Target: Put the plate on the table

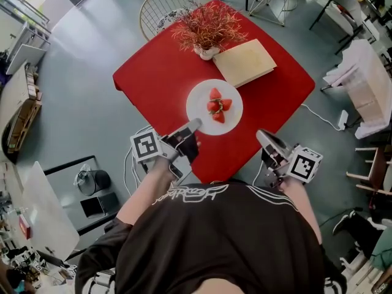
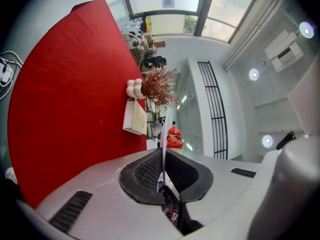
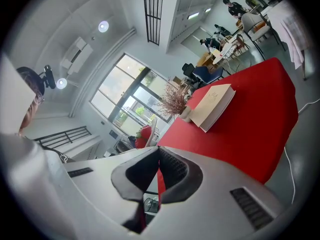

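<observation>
A white plate (image 1: pixel 201 113) with several strawberries (image 1: pixel 218 107) is over the near middle of the red table (image 1: pixel 159 72). My left gripper (image 1: pixel 195 125) is shut on the plate's near-left rim. In the left gripper view the plate (image 2: pixel 163 126) shows edge-on as a thin white line between the pads (image 2: pixel 145 171). The strawberries (image 2: pixel 173 140) lie beyond the pads, and the plate seems to hang slightly off the cloth. My right gripper (image 1: pixel 262 136) is at the table's near right edge, apart from the plate. It is shut on nothing (image 3: pixel 159 151).
A tan book (image 1: pixel 245 62) lies behind the plate, and beside it stands a white vase of dried red plants (image 1: pixel 208 29). A wire chair (image 1: pixel 162 5) is behind the table. Cables and a bin (image 1: pixel 95 179) lie on the floor to my left.
</observation>
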